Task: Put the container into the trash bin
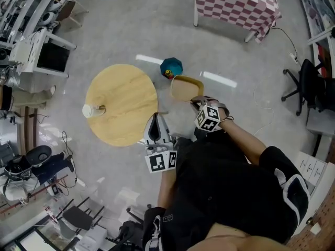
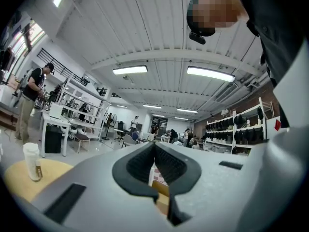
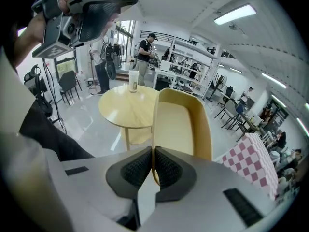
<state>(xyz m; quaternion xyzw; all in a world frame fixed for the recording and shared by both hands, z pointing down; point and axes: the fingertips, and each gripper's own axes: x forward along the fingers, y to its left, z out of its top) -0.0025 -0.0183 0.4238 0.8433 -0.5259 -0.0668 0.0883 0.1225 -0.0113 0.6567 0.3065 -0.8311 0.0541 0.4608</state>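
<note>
Tilting downward, the right gripper point(image 1: 196, 101) was clamped on the yellow container point(image 1: 186, 87), while the left gripper point(image 1: 157, 118) was held level, closed on nothing.

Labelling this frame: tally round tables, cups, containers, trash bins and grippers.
round table: 1
cup: 1
container: 1
trash bin: 1
grippers: 2, left gripper and right gripper
total: 6

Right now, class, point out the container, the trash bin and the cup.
container point(image 1: 186, 88), head view, middle of its tan inside floor.
trash bin point(image 1: 171, 66), head view, middle of its teal top.
cup point(image 1: 89, 111), head view, its white top.
</note>
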